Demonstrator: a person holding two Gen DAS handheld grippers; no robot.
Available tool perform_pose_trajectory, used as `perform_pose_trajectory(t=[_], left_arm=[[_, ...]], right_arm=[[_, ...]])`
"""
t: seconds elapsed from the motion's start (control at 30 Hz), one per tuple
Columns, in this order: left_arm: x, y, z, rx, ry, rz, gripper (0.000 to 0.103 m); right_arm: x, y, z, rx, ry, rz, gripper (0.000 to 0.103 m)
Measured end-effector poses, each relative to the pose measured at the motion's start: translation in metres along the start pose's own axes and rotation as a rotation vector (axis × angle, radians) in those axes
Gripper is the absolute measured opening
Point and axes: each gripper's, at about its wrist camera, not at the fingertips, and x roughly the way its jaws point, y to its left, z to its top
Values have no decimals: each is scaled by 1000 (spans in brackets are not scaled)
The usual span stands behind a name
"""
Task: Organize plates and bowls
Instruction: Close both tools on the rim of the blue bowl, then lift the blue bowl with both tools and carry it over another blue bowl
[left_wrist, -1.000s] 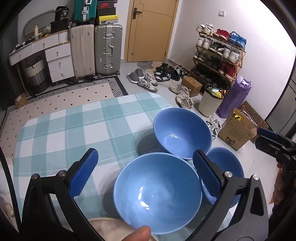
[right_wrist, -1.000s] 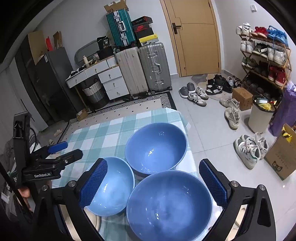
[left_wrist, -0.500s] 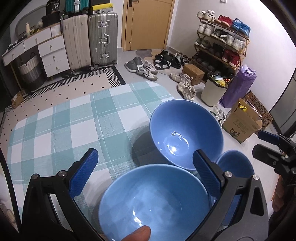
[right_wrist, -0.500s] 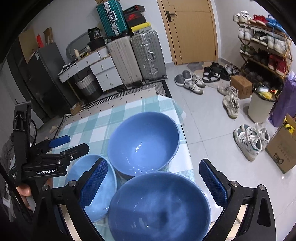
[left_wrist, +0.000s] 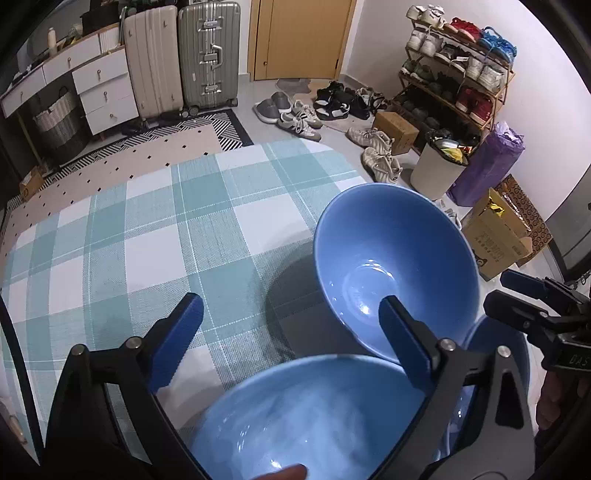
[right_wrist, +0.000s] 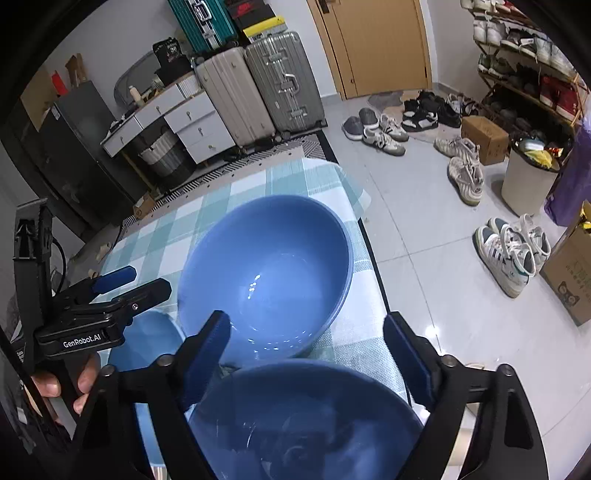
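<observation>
Left wrist view is showing the left gripper (left_wrist: 291, 325) standing over the near rim of a blue bowl (left_wrist: 314, 417) on the checked tablecloth (left_wrist: 155, 236). Its jaws are wide but closing, with the bowl's rim between them and no pad pressing on it as far as the picture is showing. A second, larger-looking blue bowl (left_wrist: 395, 269) is sitting just beyond, close to the table's right edge, and a third blue bowl (left_wrist: 495, 347) is peeking out behind the right-hand finger.

In the right wrist view the right gripper (right_wrist: 303, 350) is doing the same over its own near bowl (right_wrist: 306, 417) — jaws wide, closing, rim between them, not yet gripped. The far bowl (right_wrist: 266, 273) is lying right by the table's edge (right_wrist: 373, 266), touching or nearly touching the near one.

What could go wrong, I judge:
- Glazed rims are slippery, so a pad landing on the sloped wall may be skating off as the jaws close.
- The bowls are crowded, so a finger coming down outside a rim may be nudging the far bowl toward the floor.
- Both grippers are working close together and could be knocking each other.
</observation>
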Motion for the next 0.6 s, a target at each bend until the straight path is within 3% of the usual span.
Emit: perform_pose_trajectory(t=[0.07,0.2,0.27,0.5,0.6], left_arm=[[8,0,1,-3,19,1,82],[23,1,3,-21,54,-22,73],[28,0,2,-25,64,-28,62],[40,-7,3,-19,80,-60,36],[40,-15,4,14,69,-72,23]], right_arm=[[6,-1,2,4,10,3,80],[18,-4,6,12,27,1,72],[22,-5,7,13,32,-2,68],[32,-7,7,21,45,-21,30],[32,-7,7,19,43,-29,27]])
